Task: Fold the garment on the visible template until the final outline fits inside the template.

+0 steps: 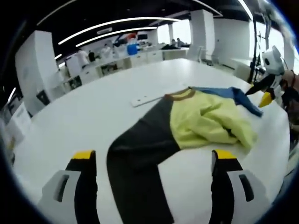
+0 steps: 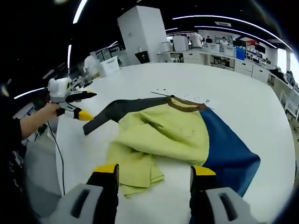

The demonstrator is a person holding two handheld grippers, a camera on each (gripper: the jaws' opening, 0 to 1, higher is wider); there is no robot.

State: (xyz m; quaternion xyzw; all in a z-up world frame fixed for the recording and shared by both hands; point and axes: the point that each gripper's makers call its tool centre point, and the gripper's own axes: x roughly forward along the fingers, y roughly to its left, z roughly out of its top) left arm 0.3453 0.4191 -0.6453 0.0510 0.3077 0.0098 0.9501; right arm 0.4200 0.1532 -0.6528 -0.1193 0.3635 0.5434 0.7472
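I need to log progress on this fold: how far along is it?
Early. Done: the yellow body of the garment is bunched over itself. In hand: nothing; the left gripper and right gripper are open above it. Left: the dark sleeve and blue sleeve lie spread out.

Garment [image 2: 173,135] spread on the table [image 2: 243,88] at frame centre in the right gripper view, collar toward the top. Left gripper [image 2: 74,105] at left edge, beside one sleeve. Right gripper [image 2: 154,179] at bottom, jaws apart, above the hem.
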